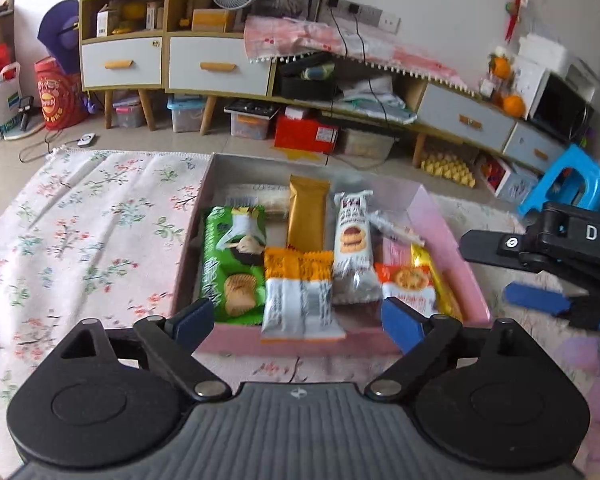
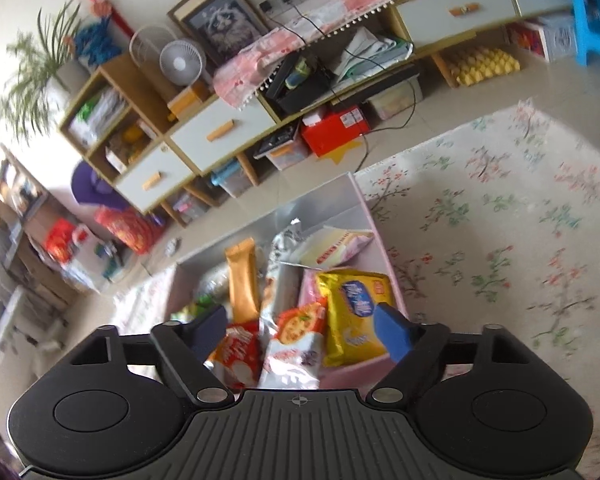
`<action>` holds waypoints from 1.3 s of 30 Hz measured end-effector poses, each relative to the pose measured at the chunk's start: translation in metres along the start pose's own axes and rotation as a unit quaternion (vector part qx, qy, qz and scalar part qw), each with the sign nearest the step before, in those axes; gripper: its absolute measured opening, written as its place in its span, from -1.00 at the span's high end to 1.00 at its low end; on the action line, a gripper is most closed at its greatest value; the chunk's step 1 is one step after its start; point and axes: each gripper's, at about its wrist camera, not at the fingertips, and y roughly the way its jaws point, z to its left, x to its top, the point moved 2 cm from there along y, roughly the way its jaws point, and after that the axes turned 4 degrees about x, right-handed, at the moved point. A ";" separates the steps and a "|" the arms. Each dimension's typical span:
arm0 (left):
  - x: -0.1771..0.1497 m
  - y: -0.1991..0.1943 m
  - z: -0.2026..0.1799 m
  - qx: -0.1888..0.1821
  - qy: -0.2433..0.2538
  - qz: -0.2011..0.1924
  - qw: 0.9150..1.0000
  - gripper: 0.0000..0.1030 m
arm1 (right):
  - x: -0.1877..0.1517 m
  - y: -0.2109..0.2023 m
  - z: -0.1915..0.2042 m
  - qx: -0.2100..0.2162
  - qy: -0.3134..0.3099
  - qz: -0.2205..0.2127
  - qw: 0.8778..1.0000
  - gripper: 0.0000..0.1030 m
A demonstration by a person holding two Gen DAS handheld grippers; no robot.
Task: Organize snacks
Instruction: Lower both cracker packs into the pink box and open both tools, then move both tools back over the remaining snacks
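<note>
From the left wrist view, the left gripper (image 1: 298, 318) hangs just over the near wall of the pink box (image 1: 440, 216), fingers spread wide with nothing clamped between them. Directly in the gap lies an orange-and-white packet (image 1: 298, 296), its long axis running straight away from the fingers and its near end draped over the box's near rim. To its left a green biscuit pack (image 1: 232, 256) lies parallel, with a gold bar (image 1: 308, 216) and a white cookie pack (image 1: 354, 248) behind and to the right. A red-orange cracker packet (image 1: 410, 280) sits at the right end beside a yellow bag edge (image 1: 440, 276). The box rests on a flowered cloth (image 1: 88, 216). The right gripper (image 1: 496, 274) shows at the right edge, outside the box, its blue pad (image 1: 536, 298) apart from the upper arm, so it stands open.

From the right wrist view, the right gripper (image 2: 300, 332) also has its fingers wide and empty, poised above the near right part of the pink box (image 2: 364, 204). Between the fingers lie the red-orange cracker packet (image 2: 300, 320) and a red-and-white packet (image 2: 236, 354), both blurred, and the yellow bag (image 2: 354, 316) lies against the right-hand blue pad (image 2: 394, 332). The gold bar (image 2: 242, 276) stretches away from the fingers further in.

As I judge it, all the snacks are in the box already. The orange-and-white packet overhanging the rim looks the likeliest to need nudging in, and the left gripper is the nearer, already lined up with the packet's length running between its fingers.
</note>
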 end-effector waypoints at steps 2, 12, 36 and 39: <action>-0.003 -0.006 0.001 0.003 0.017 0.002 1.000 -0.85 | -0.002 -0.007 0.004 -0.011 -0.028 0.006 1.000 -0.70; -0.040 -0.023 -0.003 0.028 0.134 0.024 0.990 -0.99 | -0.029 -0.040 0.016 -0.027 -0.172 0.012 0.985 -0.88; -0.105 -0.014 -0.012 -0.072 0.213 0.017 0.974 -1.00 | -0.127 -0.032 -0.033 -0.001 -0.312 0.104 0.944 -0.97; -0.106 -0.013 -0.013 -0.080 0.217 0.009 0.973 -1.00 | -0.128 -0.027 -0.033 0.005 -0.319 0.092 0.943 -1.00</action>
